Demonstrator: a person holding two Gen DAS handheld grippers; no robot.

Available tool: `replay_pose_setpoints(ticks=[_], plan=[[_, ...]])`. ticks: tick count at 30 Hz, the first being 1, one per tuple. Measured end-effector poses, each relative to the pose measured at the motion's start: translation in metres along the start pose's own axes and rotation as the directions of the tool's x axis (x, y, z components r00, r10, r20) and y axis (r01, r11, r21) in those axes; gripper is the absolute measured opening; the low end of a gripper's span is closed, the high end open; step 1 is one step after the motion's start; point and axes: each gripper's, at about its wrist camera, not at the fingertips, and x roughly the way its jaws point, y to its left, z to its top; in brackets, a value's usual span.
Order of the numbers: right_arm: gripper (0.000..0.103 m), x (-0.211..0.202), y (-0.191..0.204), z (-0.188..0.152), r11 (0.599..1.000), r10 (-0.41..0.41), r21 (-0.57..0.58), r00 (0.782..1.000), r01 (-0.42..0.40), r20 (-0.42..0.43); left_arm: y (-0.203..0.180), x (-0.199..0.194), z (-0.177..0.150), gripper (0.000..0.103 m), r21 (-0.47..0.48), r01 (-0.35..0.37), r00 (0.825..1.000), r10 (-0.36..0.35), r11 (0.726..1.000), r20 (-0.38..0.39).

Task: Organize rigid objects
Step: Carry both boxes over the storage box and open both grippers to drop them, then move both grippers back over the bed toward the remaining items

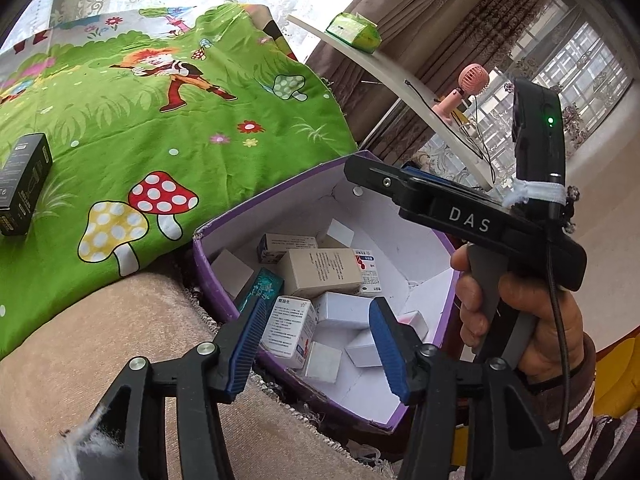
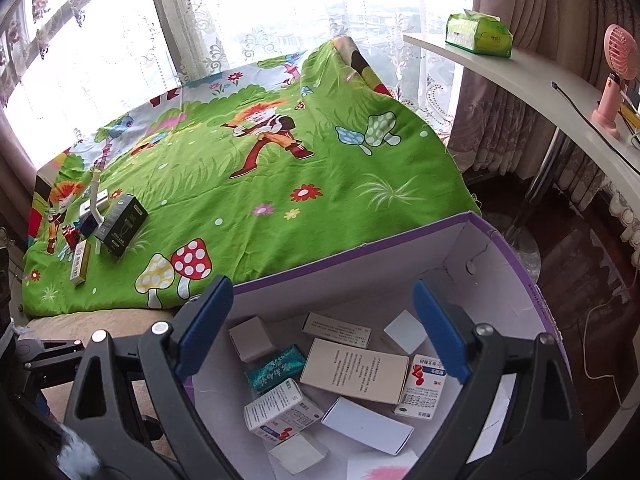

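A purple cardboard box (image 1: 218, 280) with a white inside holds several small cartons, among them a beige carton (image 1: 320, 272) and a teal one (image 1: 260, 288). It also shows in the right wrist view (image 2: 400, 248) with the same cartons (image 2: 356, 370). My left gripper (image 1: 316, 348) is open and empty over the box's near rim. My right gripper (image 2: 320, 332) is open and empty above the box; it shows from the side in the left wrist view (image 1: 372, 176). More boxes lie on the green cloth: a black box (image 2: 120, 226) (image 1: 24, 184) and a small pile (image 2: 82, 248).
The green cartoon cloth (image 2: 280, 184) covers a table by the window. A beige sofa arm (image 1: 100, 344) lies under the box's near side. A white curved shelf (image 2: 540, 88) at right carries a green tissue pack (image 2: 478, 36) and a pink fan (image 2: 616, 76).
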Motion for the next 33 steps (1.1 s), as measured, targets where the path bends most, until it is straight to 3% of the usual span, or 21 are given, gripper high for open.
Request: replay_pose_setpoints(ticks=[9,19,33], plan=[[0.093,0.001,0.011,-0.002,1.0,0.014,-0.017,1.0,-0.015,-0.011,0.018,-0.014,-0.002,0.055,-0.039,-0.032,0.999,0.034,0.999,0.043],[0.093,0.008,0.042,-0.007,0.996,0.05,-0.075,0.998,-0.053,-0.037,0.058,-0.046,-0.01,0.055,-0.113,-0.104,0.986,0.118,0.988,0.118],[0.093,0.019,0.087,-0.018,0.982,0.105,-0.148,0.991,-0.117,-0.088,0.131,-0.094,-0.033,0.055,-0.303,-0.194,0.949,0.257,0.933,0.184]])
